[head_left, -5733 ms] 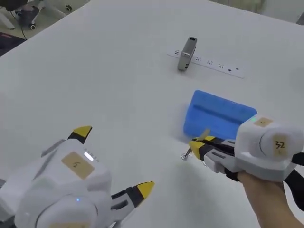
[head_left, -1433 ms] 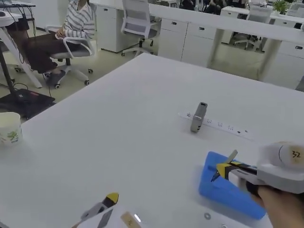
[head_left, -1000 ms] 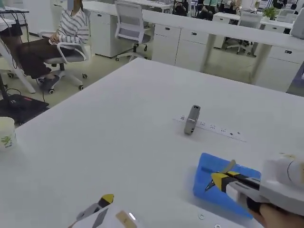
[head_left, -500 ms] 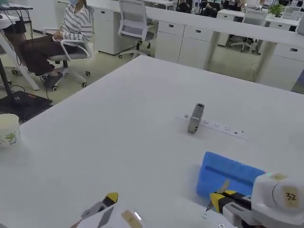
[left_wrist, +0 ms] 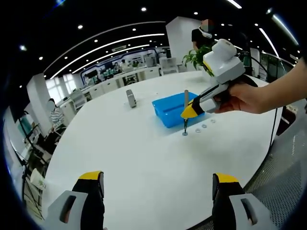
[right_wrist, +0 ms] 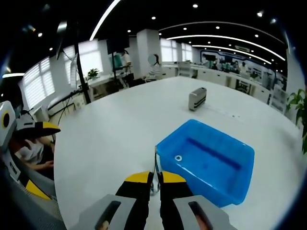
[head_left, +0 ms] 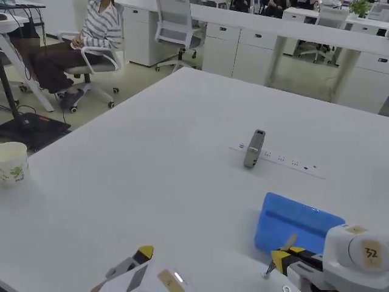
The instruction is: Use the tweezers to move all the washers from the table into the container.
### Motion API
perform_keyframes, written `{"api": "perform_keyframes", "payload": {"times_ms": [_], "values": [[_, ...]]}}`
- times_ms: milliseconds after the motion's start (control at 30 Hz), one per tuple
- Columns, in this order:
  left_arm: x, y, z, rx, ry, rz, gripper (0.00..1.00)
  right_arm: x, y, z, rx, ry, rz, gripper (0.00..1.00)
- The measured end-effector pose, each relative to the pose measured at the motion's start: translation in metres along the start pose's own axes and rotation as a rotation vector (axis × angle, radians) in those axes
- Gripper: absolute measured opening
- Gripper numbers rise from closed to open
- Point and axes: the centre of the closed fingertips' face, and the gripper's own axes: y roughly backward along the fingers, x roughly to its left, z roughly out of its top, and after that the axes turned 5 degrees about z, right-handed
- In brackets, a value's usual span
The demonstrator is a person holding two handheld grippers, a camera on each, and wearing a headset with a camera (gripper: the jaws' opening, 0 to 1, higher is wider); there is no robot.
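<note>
Right gripper (right_wrist: 154, 178) fingers narrow, clamping tweezers (left_wrist: 186, 98). Tweezer tips at washer (left_wrist: 184, 133) on table (left_wrist: 120, 153), near edge, just beside container (right_wrist: 216, 172). Second washer (right_wrist: 178, 157) inside container. Left gripper (left_wrist: 157, 184) fingers wide, bare.

Blue container (right_wrist: 225, 184), white table (right_wrist: 110, 129), yellow-tipped right gripper (right_wrist: 154, 178), seemingly silver tweezers (left_wrist: 186, 97) and washer (right_wrist: 178, 157)

Blue container (right_wrist: 225, 189) w/ 1 washer (right_wrist: 178, 157) inside.
</note>
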Motion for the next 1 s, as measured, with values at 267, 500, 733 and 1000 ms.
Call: {"api": "perform_keyframes", "payload": {"times_ms": [267,500,733,1000], "values": [[0.000,0.000,-0.001,0.002,-0.002,-0.001,0.96,0.006,0.002,-0.001,-0.006,0.054,0.003,0.02],[0.000,0.000,0.000,-0.003,0.000,0.000,0.96,0.006,0.002,0.000,0.033,0.047,0.015,0.02],[0.001,0.000,0.000,-0.002,0.001,0.004,0.96,0.006,0.010,0.005,0.024,0.006,0.017,0.02],[0.001,0.001,0.001,-0.010,0.003,0.005,0.96,0.006,0.022,0.012,0.007,0.003,0.016,0.02]]}}
